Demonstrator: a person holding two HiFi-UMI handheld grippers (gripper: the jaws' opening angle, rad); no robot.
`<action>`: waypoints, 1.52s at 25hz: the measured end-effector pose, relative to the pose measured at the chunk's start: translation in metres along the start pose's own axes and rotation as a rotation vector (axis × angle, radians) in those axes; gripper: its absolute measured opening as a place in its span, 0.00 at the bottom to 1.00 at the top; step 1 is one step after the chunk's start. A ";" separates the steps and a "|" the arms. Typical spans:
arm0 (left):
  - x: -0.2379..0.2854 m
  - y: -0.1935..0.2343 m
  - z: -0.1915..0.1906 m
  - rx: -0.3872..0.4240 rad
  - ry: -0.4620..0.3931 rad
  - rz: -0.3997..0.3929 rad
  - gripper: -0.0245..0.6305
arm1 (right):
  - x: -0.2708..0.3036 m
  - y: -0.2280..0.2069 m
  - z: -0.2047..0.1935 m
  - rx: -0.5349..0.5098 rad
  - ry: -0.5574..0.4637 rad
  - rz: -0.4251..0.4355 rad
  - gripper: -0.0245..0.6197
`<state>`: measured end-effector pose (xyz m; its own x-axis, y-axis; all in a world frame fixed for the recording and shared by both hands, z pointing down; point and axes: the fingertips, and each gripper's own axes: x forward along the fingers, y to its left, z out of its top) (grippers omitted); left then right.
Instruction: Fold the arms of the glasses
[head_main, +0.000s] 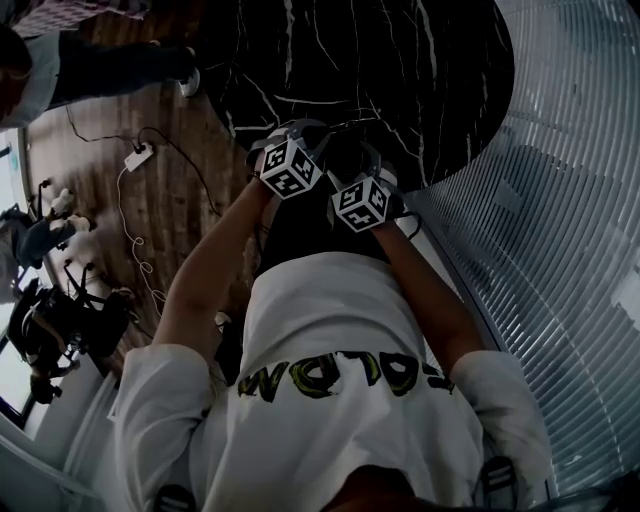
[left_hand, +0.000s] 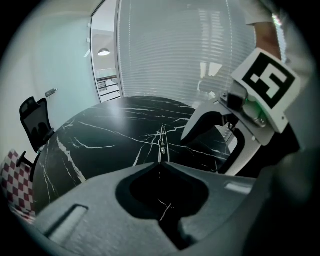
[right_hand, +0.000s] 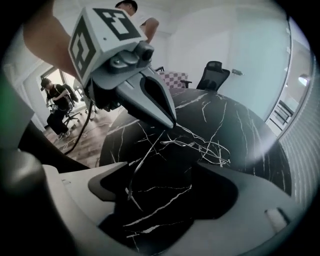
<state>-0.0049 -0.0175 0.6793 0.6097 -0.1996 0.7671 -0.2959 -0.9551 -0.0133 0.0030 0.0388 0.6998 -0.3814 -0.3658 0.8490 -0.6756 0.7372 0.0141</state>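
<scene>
Thin wire-framed glasses (right_hand: 207, 146) hang just above the black marble table (right_hand: 245, 125). My left gripper (right_hand: 172, 122) is shut on the frame near one hinge, seen from its own view as a fine wire (left_hand: 161, 142) rising out of the closed tips (left_hand: 161, 164). One loose arm of the glasses (right_hand: 142, 160) slants down into the gap of my right gripper (right_hand: 160, 172), whose jaws stand wide apart and touch nothing. The left gripper view shows the right gripper (left_hand: 207, 152) open beside the frame. In the head view both marker cubes (head_main: 291, 168) (head_main: 361, 205) sit close together at the table's near edge.
The round table (head_main: 400, 60) stands by a curved slatted glass wall (head_main: 570, 250). Cables and a power strip (head_main: 138, 155) lie on the wooden floor at the left. Office chairs (right_hand: 214, 75) (left_hand: 35, 125) stand around the table. A person (right_hand: 57, 100) sits farther off.
</scene>
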 end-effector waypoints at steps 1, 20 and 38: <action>0.000 0.000 0.000 0.000 0.001 -0.001 0.05 | 0.002 -0.003 -0.003 -0.009 0.011 -0.017 0.63; -0.004 -0.017 -0.001 0.027 0.016 -0.066 0.05 | -0.002 -0.080 -0.010 -0.031 0.043 -0.222 0.63; 0.001 -0.040 -0.001 0.121 0.052 -0.109 0.05 | 0.005 -0.100 -0.001 -0.077 0.068 -0.232 0.63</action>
<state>0.0066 0.0208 0.6809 0.5939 -0.0843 0.8001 -0.1375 -0.9905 -0.0023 0.0695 -0.0361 0.7034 -0.1772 -0.4930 0.8518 -0.6892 0.6800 0.2502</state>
